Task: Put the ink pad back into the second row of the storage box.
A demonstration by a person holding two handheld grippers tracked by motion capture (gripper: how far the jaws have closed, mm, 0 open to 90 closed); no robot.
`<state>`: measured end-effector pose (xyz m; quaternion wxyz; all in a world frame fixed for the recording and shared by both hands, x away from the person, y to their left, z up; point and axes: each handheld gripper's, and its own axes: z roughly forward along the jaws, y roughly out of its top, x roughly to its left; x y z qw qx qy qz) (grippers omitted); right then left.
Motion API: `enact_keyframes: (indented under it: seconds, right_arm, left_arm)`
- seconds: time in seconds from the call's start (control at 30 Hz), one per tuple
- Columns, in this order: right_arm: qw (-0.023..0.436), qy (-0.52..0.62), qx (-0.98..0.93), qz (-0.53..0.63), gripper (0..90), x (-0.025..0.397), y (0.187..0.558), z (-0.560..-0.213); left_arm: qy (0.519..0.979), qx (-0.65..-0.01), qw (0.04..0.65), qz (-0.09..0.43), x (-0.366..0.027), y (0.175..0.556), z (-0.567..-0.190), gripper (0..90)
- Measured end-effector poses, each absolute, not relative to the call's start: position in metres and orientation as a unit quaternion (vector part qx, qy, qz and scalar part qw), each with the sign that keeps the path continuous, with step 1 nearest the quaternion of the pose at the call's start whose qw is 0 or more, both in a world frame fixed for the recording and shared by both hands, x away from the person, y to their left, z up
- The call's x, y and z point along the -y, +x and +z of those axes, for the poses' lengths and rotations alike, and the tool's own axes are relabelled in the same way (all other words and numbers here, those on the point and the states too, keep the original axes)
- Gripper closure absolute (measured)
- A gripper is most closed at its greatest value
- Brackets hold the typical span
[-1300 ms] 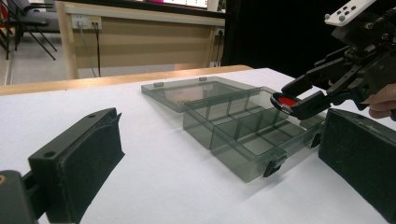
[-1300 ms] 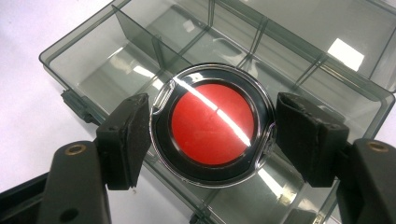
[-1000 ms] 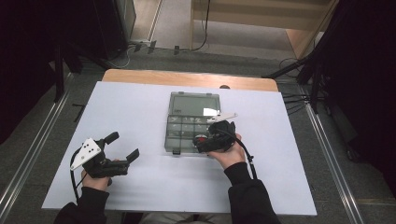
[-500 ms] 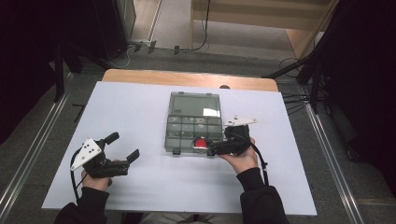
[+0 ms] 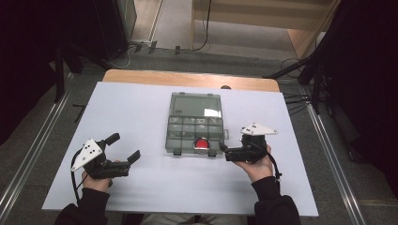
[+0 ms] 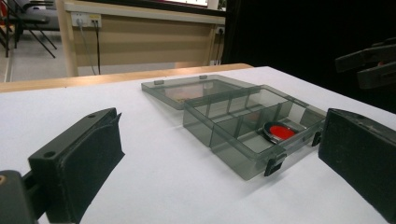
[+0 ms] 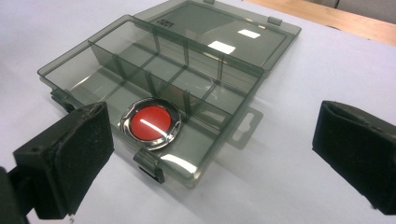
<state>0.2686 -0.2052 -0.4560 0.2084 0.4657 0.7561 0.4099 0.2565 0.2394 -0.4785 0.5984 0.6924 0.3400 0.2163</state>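
We have a smoky clear compartment box lying open near the middle of the table, its lid folded flat toward the far edge. A red disc in a shiny metal ring sits in a compartment of the near row, close to the front latches.

Our right gripper sits just off the box's near right corner, jaws spread wide and holding nothing. Our left gripper rests well apart, toward the near left of the table, jaws likewise apart and empty.

We judge the disc to be placed and the lid the likely next job. To do it well, we should swing the right gripper round the box's right side to the far edge of the lid, catch the thin rim with one jaw beneath it, and fold it forward slowly. The left gripper could steady the near left corner so the light box does not slide on the smooth sheet.
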Motion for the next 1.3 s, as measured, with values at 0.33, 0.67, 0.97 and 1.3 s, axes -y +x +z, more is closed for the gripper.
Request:
enact_keyframes:
  seconds: [0.33, 0.67, 0.97, 1.3]
  right_arm:
    - [0.244, 0.456, -0.739, 0.431, 0.0, 0.224, 0.246, -0.459]
    - [0.264, 0.471, -0.712, 0.449, 0.0, 0.25, 0.235, -0.467]
    - [0.29, 0.464, -0.689, 0.475, 0.0, 0.269, 0.223, -0.48]
    - [0.309, 0.46, -0.644, 0.527, 0.0, 0.297, 0.206, -0.499]
  left_arm:
    - [0.691, -0.344, 0.598, 0.215, -0.24, 0.256, -0.479, 0.0]
    - [0.69, -0.347, 0.598, 0.215, -0.241, 0.255, -0.479, 0.0]
    - [0.691, -0.35, 0.595, 0.215, -0.24, 0.255, -0.48, 0.0]
    - [0.695, -0.352, 0.59, 0.21, -0.238, 0.255, -0.482, 0.0]
